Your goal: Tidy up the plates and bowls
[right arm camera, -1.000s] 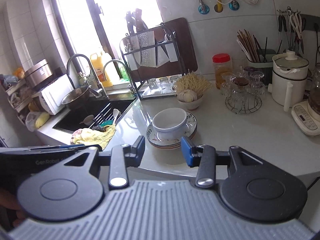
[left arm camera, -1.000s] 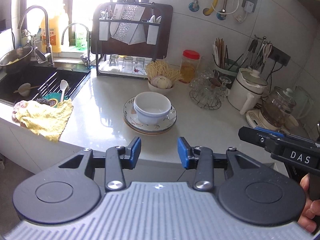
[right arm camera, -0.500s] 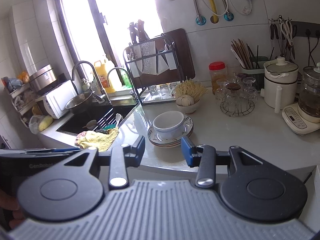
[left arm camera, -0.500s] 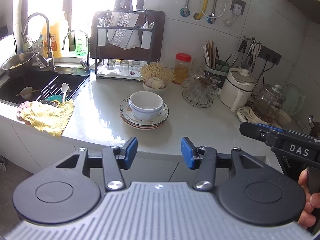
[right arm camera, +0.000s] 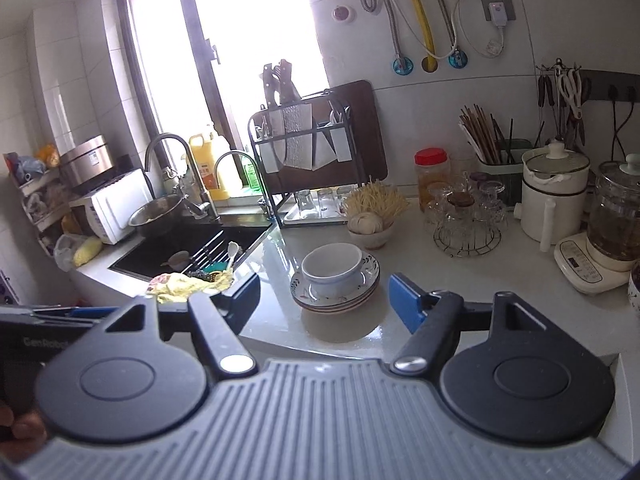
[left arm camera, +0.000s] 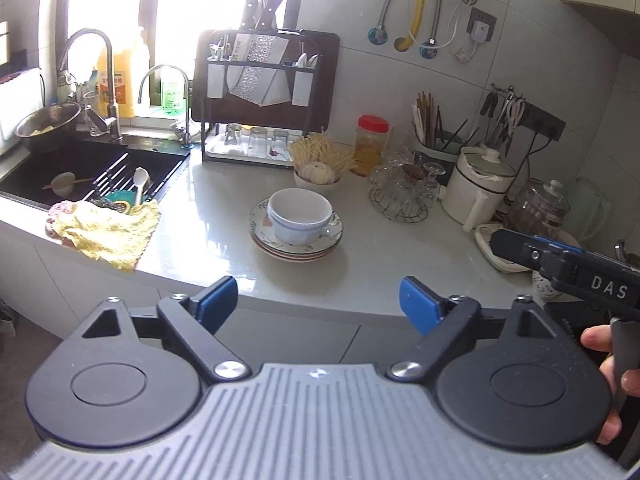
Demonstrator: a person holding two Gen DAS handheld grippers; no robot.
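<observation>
Where the right tool [left arm camera: 568, 268] crosses the edge of the left wrist view, white letters on its black body read "DAS" (the left one's side shows "GenRobot", cut off and blurred, in the right wrist view). The left tool [left arm camera: 316, 300] is spread wide with nothing between its blue pads, and the right tool [right arm camera: 324, 294] likewise. Both hang off the table [left arm camera: 224, 200] edge, apart from the dishes. A white bowl [left arm camera: 300, 214] sits upright, mouth up, on a stack of patterned plates [left arm camera: 296, 246] lying flat mid-table, near a yellow cloth [left arm camera: 108, 232] by the sink [left arm camera: 92, 164].
</observation>
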